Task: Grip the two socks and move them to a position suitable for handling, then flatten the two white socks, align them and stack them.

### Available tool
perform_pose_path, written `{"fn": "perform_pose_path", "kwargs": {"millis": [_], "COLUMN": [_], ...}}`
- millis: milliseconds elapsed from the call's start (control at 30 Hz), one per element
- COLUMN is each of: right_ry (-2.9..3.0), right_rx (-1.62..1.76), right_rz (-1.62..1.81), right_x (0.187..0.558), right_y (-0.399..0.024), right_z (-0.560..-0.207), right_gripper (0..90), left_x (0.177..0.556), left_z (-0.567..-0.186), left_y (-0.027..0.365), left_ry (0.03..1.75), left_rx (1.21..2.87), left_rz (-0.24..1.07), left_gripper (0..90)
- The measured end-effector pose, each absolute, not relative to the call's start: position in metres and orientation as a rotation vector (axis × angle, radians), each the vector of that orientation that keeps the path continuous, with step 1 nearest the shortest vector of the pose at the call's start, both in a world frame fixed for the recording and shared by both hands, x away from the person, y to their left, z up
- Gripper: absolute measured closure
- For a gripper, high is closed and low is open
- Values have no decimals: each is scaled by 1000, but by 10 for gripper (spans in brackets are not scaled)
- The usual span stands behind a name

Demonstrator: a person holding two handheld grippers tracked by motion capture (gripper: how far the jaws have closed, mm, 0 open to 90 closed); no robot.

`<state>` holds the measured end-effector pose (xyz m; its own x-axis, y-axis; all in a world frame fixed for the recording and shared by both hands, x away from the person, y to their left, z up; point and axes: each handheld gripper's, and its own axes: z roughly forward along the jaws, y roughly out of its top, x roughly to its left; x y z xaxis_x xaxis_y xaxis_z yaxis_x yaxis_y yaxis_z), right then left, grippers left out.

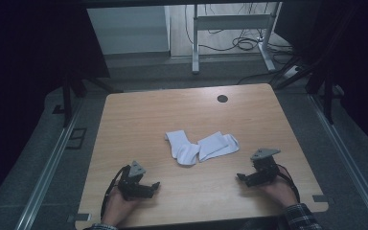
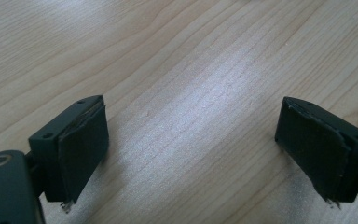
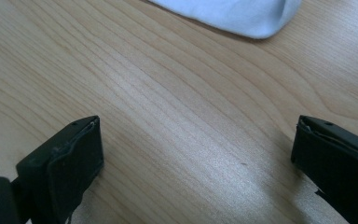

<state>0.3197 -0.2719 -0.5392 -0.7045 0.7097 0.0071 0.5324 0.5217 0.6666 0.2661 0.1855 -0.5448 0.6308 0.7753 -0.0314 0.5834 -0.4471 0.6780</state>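
High view: two white socks [image 1: 201,146] lie ahead of and between the left gripper [image 1: 154,185] and right gripper [image 1: 240,177], both wide and empty. Likely the start; next, reach forward to them.
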Motion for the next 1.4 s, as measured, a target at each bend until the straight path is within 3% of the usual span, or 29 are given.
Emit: {"fn": "perform_pose_path", "kwargs": {"millis": [567,1400], "right_ry": [2492,2473], "right_rx": [1079,1057], "right_rz": [934,1023], "right_x": [321,328], "right_y": [-274,-257], "right_z": [-534,-510], "right_gripper": [146,253], "left_x": [266,266], "left_z": [-545,-545], "left_y": [186,185], "left_ry": [1058,1062], "left_rx": [2187,2186], "left_rz": [374,376], "left_gripper": [98,98]}}
